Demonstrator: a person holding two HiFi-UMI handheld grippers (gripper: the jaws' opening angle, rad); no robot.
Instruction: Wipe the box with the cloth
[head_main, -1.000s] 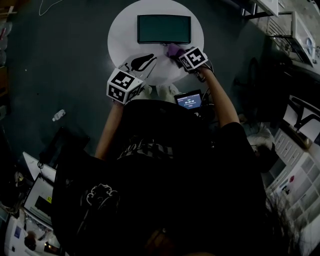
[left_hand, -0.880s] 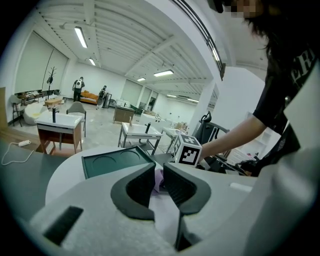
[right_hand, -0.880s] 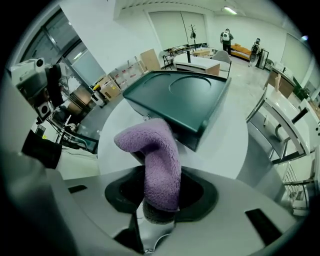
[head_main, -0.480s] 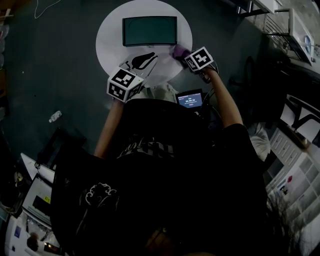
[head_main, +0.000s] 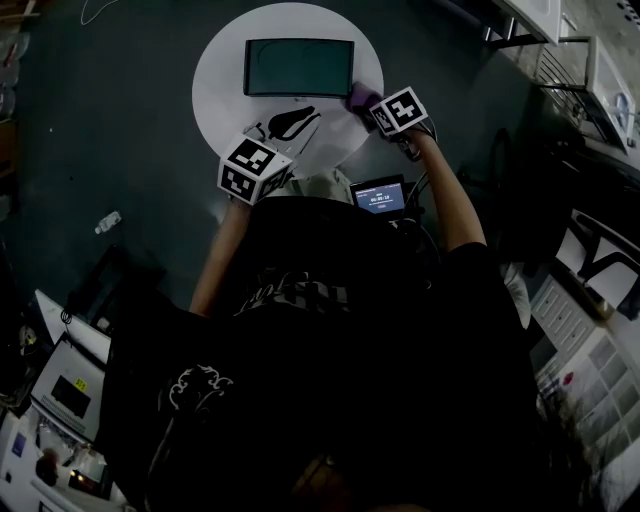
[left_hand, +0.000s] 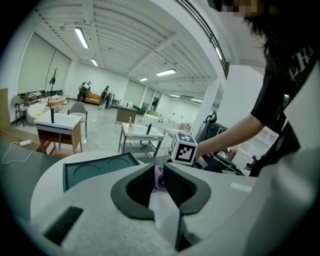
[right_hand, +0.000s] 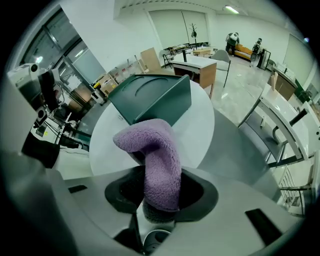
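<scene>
Clenching the purple cloth (right_hand: 159, 156) in the right gripper (right_hand: 161, 196), folded tip held just off the near right corner of the dark green box (right_hand: 150, 100) on the round white table (right_hand: 197, 134); contact unclear. Left gripper (left_hand: 158, 176) all but closed on nothing. No telling from the box's surface how much wiping remains.

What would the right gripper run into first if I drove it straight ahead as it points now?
Most likely the box. The cloth clamped in the right gripper sticks out in front, so it should touch the box's near side wall first. How wide the gap is remains unclear.
</scene>
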